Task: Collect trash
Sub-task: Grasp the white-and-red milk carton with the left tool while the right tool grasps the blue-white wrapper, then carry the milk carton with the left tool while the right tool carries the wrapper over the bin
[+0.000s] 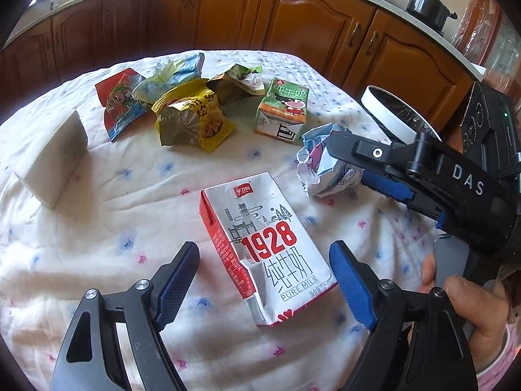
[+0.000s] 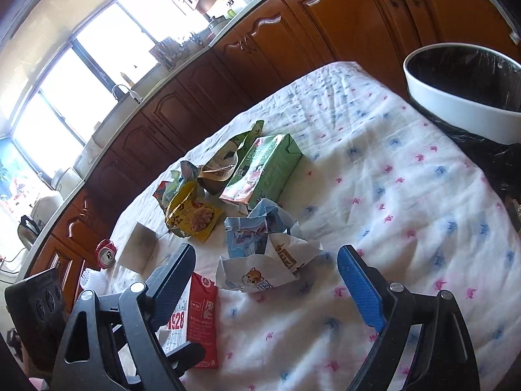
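Observation:
A white and red "1928" milk carton (image 1: 260, 247) lies flat on the flowered tablecloth between the fingers of my left gripper (image 1: 265, 277), which is open and not touching it. My right gripper (image 2: 270, 277) is open around a crumpled white and blue wrapper (image 2: 260, 260), pads apart from it. In the left wrist view that right gripper (image 1: 364, 169) reaches in from the right over the same wrapper (image 1: 319, 169). Farther back lie a green milk carton (image 1: 283, 110), a yellow snack bag (image 1: 192, 120) and other wrappers (image 1: 123, 104). The red side of the 1928 carton (image 2: 202, 322) shows in the right wrist view.
A white-rimmed bin with a black liner (image 2: 462, 97) stands at the table's far right edge. A white block (image 1: 49, 159) sits at the left. A red can (image 2: 105, 252) lies beyond the table's edge. Wooden cabinets (image 1: 293, 22) run behind the table. A hand (image 1: 472, 309) holds the right gripper's handle.

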A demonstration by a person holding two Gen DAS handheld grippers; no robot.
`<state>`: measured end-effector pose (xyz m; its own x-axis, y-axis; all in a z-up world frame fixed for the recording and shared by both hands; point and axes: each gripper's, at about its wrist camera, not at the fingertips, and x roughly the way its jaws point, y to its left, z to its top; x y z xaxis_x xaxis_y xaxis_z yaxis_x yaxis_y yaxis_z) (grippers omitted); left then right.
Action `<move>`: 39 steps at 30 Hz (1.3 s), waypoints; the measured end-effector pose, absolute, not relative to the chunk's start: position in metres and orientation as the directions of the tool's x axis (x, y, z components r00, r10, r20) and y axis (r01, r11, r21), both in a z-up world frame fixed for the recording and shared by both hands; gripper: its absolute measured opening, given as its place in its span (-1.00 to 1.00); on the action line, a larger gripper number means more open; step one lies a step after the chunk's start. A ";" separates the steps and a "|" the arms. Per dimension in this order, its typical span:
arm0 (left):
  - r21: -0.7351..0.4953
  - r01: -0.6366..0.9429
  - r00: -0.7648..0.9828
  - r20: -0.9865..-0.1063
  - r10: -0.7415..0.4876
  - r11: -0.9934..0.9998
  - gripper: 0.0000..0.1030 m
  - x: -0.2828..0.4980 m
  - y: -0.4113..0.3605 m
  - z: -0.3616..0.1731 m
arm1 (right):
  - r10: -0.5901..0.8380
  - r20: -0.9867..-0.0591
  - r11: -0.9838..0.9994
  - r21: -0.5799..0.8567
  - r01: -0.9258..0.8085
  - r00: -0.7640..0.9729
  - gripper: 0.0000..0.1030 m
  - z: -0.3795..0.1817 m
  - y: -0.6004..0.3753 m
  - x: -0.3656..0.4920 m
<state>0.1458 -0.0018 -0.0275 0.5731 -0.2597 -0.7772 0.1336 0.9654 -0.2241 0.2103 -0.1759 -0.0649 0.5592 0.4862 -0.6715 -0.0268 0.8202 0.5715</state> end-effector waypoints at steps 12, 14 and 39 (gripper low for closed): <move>-0.213 0.194 0.602 -0.745 -0.287 0.958 -0.14 0.154 0.004 -0.025 | 0.452 -0.667 0.838 0.546 -0.025 0.593 -0.66 -0.057 -0.194 0.197; -0.219 0.194 0.602 -0.743 -0.293 0.956 -0.14 0.155 0.004 -0.024 | 0.440 -0.662 0.842 0.539 -0.022 0.606 -0.70 -0.051 -0.199 0.192; -0.223 0.366 0.605 -0.681 -0.413 0.904 -0.14 0.183 -0.059 0.008 | 0.253 -0.612 0.862 0.494 0.112 0.749 -0.76 -0.009 -0.293 0.158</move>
<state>0.1829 -0.0594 0.0078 0.6047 -0.4132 -0.6809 0.3657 0.9035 -0.2235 0.1582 -0.2927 -0.0088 0.7493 0.2532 -0.6120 0.1125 0.8620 0.4943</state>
